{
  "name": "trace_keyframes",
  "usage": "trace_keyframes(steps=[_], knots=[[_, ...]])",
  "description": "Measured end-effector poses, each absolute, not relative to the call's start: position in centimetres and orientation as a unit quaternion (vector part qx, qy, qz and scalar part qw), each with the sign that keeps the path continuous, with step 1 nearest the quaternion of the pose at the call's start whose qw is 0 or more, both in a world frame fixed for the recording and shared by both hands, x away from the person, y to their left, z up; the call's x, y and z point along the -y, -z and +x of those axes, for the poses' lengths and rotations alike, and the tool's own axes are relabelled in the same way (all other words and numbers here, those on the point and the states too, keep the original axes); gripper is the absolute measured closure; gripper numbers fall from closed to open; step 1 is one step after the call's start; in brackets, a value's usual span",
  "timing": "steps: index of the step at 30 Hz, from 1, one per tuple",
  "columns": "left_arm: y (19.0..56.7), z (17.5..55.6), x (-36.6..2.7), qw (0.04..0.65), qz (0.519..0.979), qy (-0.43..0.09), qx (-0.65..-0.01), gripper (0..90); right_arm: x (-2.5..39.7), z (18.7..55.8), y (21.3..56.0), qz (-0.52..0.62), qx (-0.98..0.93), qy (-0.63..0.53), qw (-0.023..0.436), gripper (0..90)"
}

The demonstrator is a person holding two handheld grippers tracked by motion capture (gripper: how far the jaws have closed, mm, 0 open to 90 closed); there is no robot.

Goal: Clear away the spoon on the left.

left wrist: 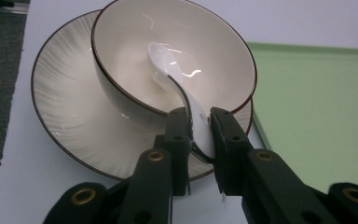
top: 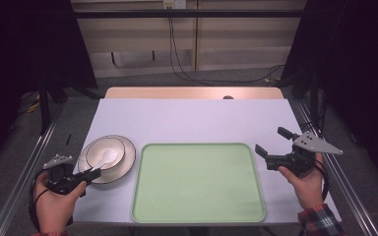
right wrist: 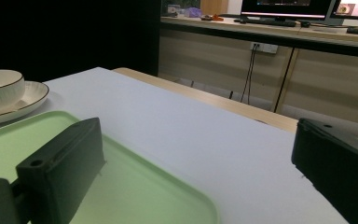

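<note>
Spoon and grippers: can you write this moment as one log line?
left gripper: shut on spoon | spoon: in bowl | right gripper: open | tray: empty

Your table [top: 192,118] carries a white top, with a strip of bare wood [top: 192,92] along its far edge. Beyond it, top centre of the high view, pale cabinet panels [top: 142,34] line the wall — black cables [top: 177,54] hang from a socket [top: 173,4] and trail over grey floor [top: 142,78]. Dark curtains [top: 24,39] close both upper corners. Metal rails [top: 24,162] flank you. In the right gripper view, upper right, monitors [right wrist: 284,7] sit on a counter — the room is dim.
</note>
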State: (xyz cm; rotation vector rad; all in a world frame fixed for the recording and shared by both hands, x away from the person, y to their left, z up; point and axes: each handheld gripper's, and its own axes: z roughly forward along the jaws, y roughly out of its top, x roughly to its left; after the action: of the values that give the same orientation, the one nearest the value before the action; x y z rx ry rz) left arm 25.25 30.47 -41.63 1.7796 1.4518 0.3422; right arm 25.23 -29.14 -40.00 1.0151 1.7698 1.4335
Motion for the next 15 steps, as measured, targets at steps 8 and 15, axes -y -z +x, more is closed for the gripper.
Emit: trace_keyframes(steps=[8,15], knots=[[41.54,25.34,-30.37,0.408,0.7,-0.135,-0.571,84.2,29.17,25.2,39.99,0.387,-0.672,-0.545,0.319,1.9],[41.02,25.62,-30.31,0.419,0.694,-0.153,-0.565,84.5,29.15,25.17,39.98,0.382,-0.675,-0.545,0.32,1.9]])
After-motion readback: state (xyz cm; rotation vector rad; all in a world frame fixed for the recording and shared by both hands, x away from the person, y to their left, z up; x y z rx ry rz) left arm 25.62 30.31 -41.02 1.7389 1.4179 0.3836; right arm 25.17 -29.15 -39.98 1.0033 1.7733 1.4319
